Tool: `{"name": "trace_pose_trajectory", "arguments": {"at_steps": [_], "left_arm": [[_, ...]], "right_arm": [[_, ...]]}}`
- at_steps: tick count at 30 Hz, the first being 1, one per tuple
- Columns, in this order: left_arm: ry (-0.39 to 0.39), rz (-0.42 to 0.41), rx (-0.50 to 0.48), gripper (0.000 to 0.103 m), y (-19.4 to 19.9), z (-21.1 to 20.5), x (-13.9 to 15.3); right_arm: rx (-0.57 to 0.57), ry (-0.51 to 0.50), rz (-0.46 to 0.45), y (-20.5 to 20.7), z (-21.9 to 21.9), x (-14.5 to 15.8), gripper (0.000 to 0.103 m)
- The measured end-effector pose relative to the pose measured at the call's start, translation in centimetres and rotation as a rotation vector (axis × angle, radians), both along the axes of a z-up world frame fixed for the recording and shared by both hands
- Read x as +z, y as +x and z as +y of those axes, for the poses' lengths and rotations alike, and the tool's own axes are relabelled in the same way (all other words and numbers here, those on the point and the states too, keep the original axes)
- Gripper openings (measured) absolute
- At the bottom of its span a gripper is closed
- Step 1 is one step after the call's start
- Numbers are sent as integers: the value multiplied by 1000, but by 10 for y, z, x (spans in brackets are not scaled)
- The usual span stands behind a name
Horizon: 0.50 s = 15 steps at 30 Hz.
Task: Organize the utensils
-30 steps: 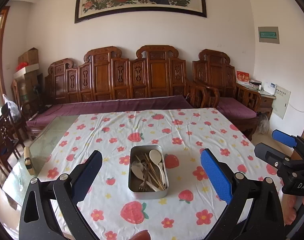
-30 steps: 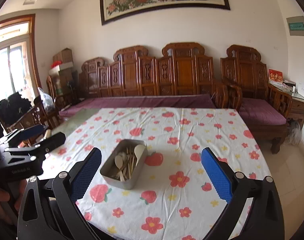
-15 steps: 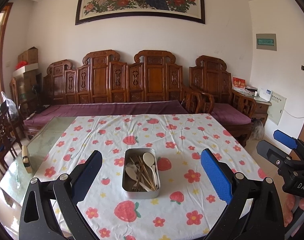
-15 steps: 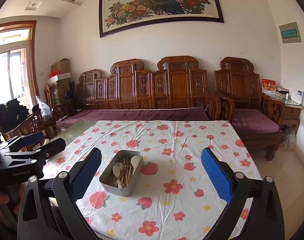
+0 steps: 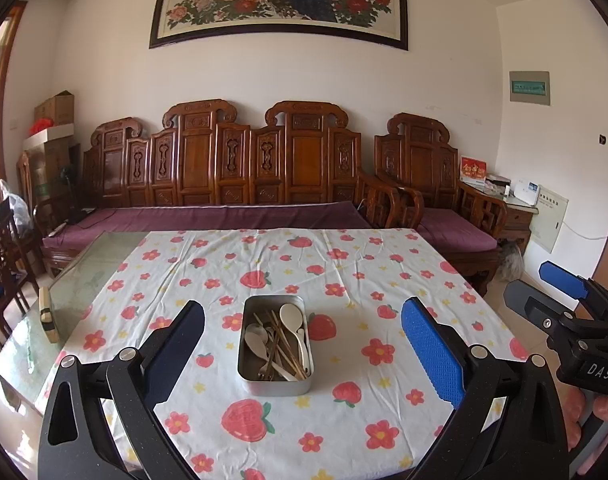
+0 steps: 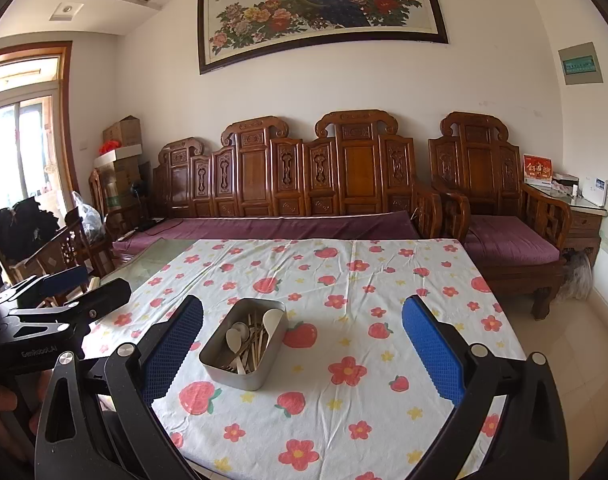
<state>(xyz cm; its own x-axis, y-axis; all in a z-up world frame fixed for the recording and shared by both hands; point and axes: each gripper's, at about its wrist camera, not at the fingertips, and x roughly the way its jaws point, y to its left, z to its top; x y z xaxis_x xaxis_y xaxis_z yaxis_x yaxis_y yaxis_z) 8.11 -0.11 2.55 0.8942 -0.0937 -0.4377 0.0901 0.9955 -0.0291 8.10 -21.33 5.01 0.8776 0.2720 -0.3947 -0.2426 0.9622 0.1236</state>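
Both cameras have been drawn back and tilted up since the earlier frames; more wall and painting are now seen. Left gripper and right gripper are held wide open, nothing between the fingers. Only the right view shows the window. The metal tin of spoons and chopsticks is seen on the tablecloth, just beyond the fingertips, centred for the left gripper, nearer the left finger for the right. Farther off, the wooden sofa is seen.
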Motion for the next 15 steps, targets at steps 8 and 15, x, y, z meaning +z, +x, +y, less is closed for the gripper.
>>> {"name": "trace_pose_trajectory", "arguments": {"at_steps": [8, 15], "left_arm": [[-2, -3, 0, 95, 0, 0, 0], [-3, -4, 1, 95, 0, 0, 1]], "right_arm": [[-2, 0, 3, 0, 0, -1, 100], [-2, -1, 3, 0, 0, -1, 100]]}}
